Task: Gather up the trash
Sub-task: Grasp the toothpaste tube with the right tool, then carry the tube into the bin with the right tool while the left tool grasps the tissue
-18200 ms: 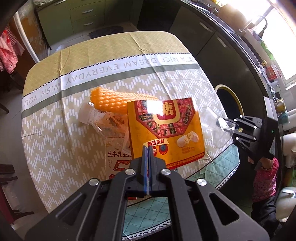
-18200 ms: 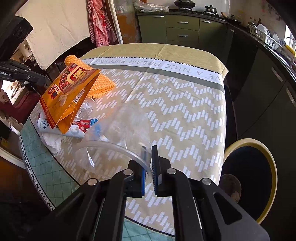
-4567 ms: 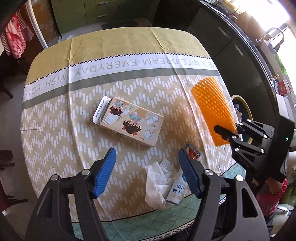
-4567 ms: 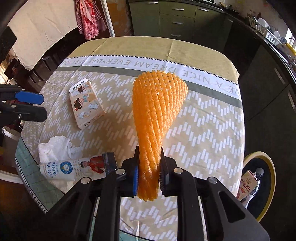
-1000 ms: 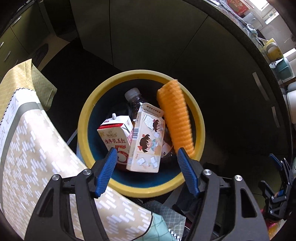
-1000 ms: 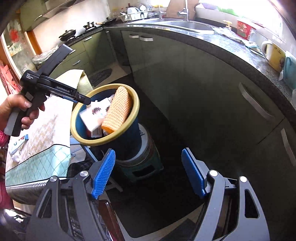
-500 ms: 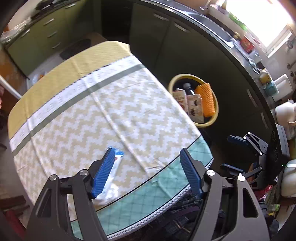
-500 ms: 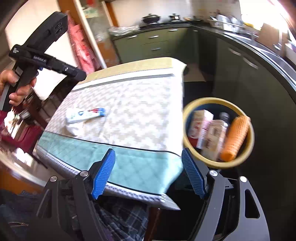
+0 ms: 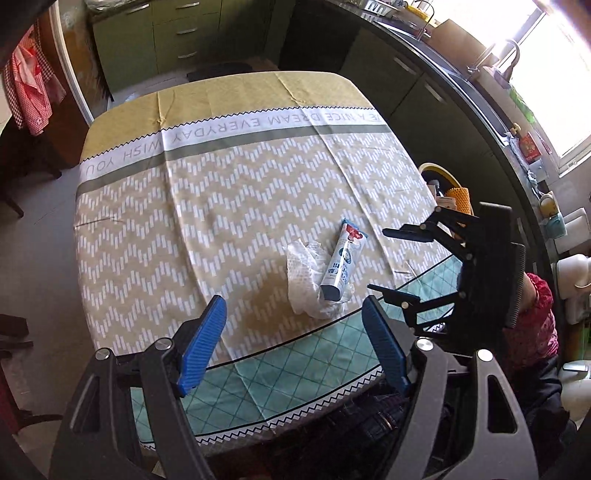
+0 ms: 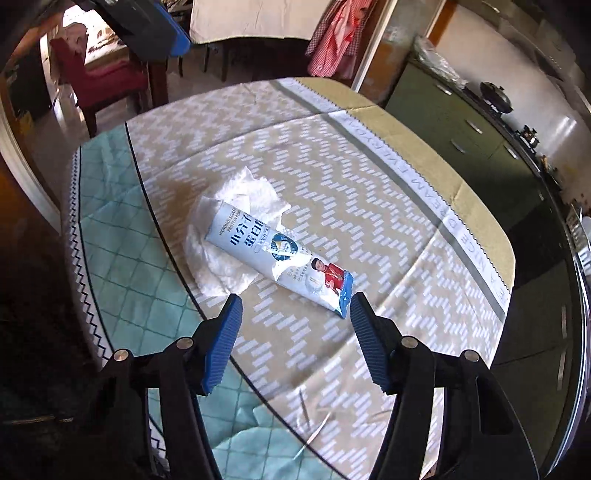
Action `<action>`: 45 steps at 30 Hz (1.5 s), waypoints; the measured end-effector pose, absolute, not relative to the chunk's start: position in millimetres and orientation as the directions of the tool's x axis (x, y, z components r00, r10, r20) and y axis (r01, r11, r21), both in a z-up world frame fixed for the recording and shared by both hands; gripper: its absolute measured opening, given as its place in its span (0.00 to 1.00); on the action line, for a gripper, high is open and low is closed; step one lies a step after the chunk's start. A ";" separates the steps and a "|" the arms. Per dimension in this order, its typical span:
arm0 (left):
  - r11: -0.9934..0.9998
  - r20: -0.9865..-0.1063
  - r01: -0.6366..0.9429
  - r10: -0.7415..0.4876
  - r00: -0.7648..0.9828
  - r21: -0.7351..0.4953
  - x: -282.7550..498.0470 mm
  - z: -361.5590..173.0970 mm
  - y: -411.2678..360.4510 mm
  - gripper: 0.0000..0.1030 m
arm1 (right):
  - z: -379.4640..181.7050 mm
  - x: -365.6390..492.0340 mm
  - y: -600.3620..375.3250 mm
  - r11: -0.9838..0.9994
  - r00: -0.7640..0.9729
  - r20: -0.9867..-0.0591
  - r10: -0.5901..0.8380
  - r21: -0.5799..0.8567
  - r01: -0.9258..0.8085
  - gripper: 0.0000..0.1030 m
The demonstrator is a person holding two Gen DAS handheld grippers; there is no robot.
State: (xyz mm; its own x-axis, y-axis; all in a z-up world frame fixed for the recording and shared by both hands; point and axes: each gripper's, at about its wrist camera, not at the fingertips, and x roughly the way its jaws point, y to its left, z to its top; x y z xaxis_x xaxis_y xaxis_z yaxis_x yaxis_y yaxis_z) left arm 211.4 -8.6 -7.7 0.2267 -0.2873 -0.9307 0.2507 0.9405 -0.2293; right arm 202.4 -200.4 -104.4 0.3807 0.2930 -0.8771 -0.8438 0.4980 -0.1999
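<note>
Both hand-held grippers, left (image 9: 293, 343) and right (image 10: 293, 341), hang spread and empty over the surface (image 9: 229, 206).
Left to right: red checked cloth (image 9: 31, 88), green drawers (image 9: 177, 33), chevron tablecloth carrying a crumpled tissue (image 9: 304, 275) under a white wrapper (image 9: 341, 260) near its front edge, then the yellow-rimmed bin (image 9: 439, 171) beside dark cabinets and a bright window.

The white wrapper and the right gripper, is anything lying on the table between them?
No. In the right wrist view, only bare zigzag tablecloth lies between the open right gripper and the white wrapper. The crumpled tissue sits under the wrapper's far end.
</note>
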 end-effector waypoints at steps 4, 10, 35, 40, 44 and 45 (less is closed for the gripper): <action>0.939 -0.935 0.252 -0.287 0.208 -0.232 212.6 -14.3 -6.2 0.69 | -118.3 219.7 -187.5 0.459 0.350 -0.891 0.289 -0.192 -0.868 0.58; 0.938 -0.943 0.262 -0.279 0.183 -0.227 216.5 -21.0 -9.5 0.69 | -128.4 240.7 -173.4 0.405 0.277 -0.915 0.292 -0.144 -0.903 0.49; 0.947 -0.970 0.210 -0.237 -0.048 -0.242 246.5 -117.4 -64.7 0.71 | -56.2 242.3 -365.9 0.819 0.419 -0.826 0.377 0.086 -0.568 0.07; 0.951 -0.968 0.182 -0.243 -0.066 -0.251 252.5 -133.4 -70.1 0.70 | -56.5 228.2 -404.7 0.860 0.448 -0.824 0.346 0.088 -0.502 0.07; 0.943 -0.963 0.193 -0.262 -0.068 -0.270 253.6 -135.8 -75.7 0.34 | -54.8 228.5 -429.3 0.894 0.476 -0.820 0.317 0.090 -0.439 0.07; 0.943 -0.963 0.194 -0.261 -0.064 -0.269 255.0 -135.5 -78.8 0.29 | -53.8 228.9 -436.3 0.903 0.482 -0.820 0.309 0.094 -0.420 0.07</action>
State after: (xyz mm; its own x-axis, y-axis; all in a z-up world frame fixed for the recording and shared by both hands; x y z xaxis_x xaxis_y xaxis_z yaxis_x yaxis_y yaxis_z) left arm 255.0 -78.8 -135.5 -0.0641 -0.2614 -0.9631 0.1945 0.9433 -0.2689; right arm 228.9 -436.3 -53.8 0.4820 0.3094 -0.8197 -0.4200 0.9027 0.0937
